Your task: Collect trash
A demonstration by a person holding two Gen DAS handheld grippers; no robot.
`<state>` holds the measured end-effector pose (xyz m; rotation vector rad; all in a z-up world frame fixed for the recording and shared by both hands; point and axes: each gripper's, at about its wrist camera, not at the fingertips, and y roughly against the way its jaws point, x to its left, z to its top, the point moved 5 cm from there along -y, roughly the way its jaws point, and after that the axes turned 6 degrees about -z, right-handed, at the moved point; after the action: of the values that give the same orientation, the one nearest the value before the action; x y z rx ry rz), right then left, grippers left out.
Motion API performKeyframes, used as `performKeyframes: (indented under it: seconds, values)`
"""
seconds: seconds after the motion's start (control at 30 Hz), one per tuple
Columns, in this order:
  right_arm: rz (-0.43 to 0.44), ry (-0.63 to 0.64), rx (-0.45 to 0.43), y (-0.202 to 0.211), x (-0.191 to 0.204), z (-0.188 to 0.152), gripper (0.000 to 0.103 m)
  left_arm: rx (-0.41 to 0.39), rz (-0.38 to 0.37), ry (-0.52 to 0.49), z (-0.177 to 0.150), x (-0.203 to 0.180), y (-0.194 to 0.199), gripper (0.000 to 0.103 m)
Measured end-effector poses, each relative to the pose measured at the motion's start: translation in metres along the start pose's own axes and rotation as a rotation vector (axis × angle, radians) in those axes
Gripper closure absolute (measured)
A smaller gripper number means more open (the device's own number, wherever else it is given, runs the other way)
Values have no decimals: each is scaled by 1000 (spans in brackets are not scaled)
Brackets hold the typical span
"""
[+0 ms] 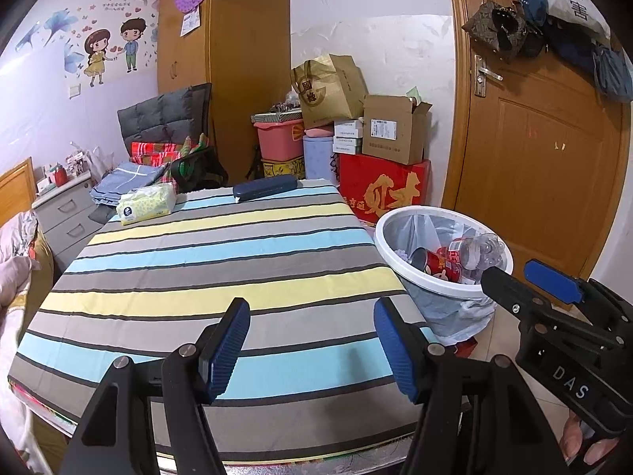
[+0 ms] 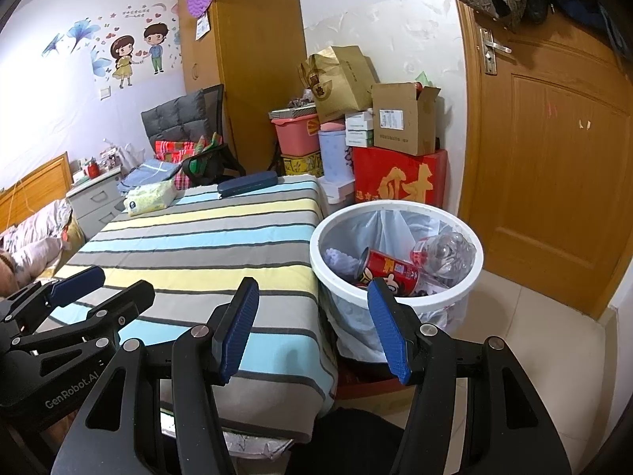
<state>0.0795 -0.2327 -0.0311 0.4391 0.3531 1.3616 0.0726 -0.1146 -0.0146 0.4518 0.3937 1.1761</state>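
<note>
Beside the right gripper [image 2: 312, 328], spread and empty, the trash bin [image 2: 395, 301] holds a red can [image 2: 389, 267].

Both views are evenly bright under soft indoor light, and focus is sharp throughout with no motion blur. The wall [image 2: 43, 107] at far left washes out to a pale glare in the right wrist view. Shadows are faint. Fisheye distortion bows the door [image 1: 546, 158] and darkens the corners to black.

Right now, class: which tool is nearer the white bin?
Right. The right tool hovers at the white bin rim; the left tool sits over the striped table.
</note>
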Motion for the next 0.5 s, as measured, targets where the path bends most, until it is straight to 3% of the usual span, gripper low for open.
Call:
performKeyframes:
  seconds: [0.5]
  values:
    - [-5, 2, -9, 2, -1, 4, 44, -6, -2, -2, 1, -1, 3, 38]
